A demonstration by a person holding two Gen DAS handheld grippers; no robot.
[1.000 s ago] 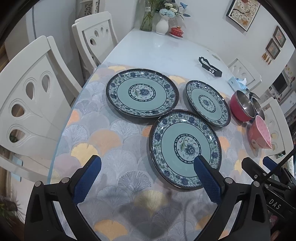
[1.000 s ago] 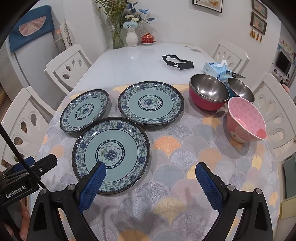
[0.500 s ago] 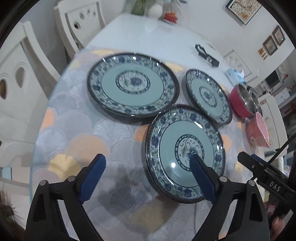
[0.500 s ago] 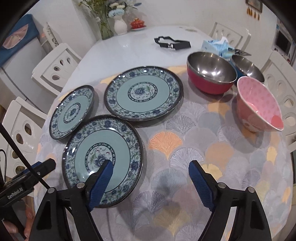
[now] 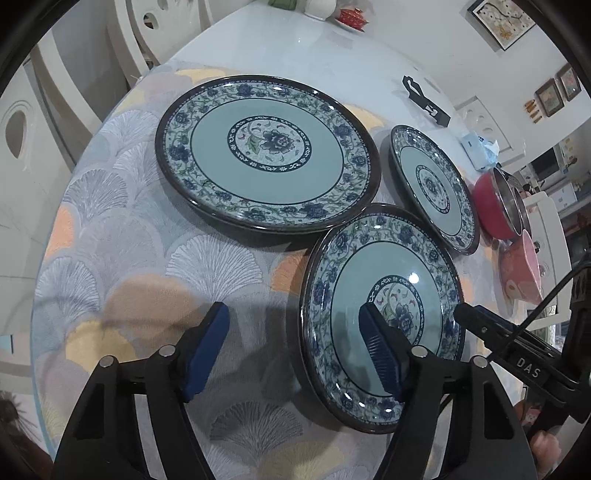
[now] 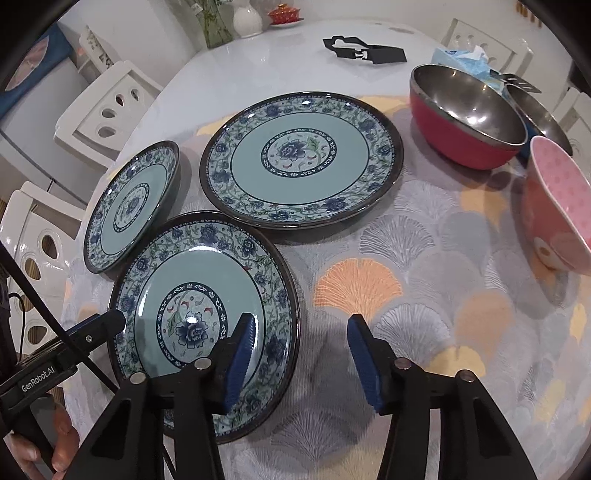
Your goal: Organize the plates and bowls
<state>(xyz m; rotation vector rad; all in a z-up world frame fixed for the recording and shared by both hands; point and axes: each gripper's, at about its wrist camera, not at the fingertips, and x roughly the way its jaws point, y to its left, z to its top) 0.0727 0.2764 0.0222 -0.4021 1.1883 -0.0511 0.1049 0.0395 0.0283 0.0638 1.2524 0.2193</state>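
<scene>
Three blue-and-teal floral plates lie on the patterned tablecloth. The near plate [image 5: 354,280] [image 6: 192,266] lies between both grippers. The large plate [image 5: 266,151] [image 6: 299,155] lies behind it, and the small plate [image 5: 432,184] [image 6: 129,203] beside it. My left gripper [image 5: 293,347] is open, with its right finger over the near plate's middle and its left finger over the cloth. My right gripper [image 6: 301,354] is open, with its left finger over the same plate's right rim. A red steel bowl [image 6: 465,114], a second steel bowl [image 6: 543,122] and a pink bowl [image 6: 557,203] stand at the right.
White chairs [image 6: 107,107] stand around the table [image 6: 280,51]. A black holder [image 6: 362,51], a tissue pack [image 6: 461,59], a vase [image 6: 247,18] and a red lidded cup [image 6: 284,14] stand at the far end. The table edge is close on the left [image 5: 48,236].
Both grippers have moved forward and down toward the near plate, which looks larger now. Both stay open. The plates and bowls have not moved.
</scene>
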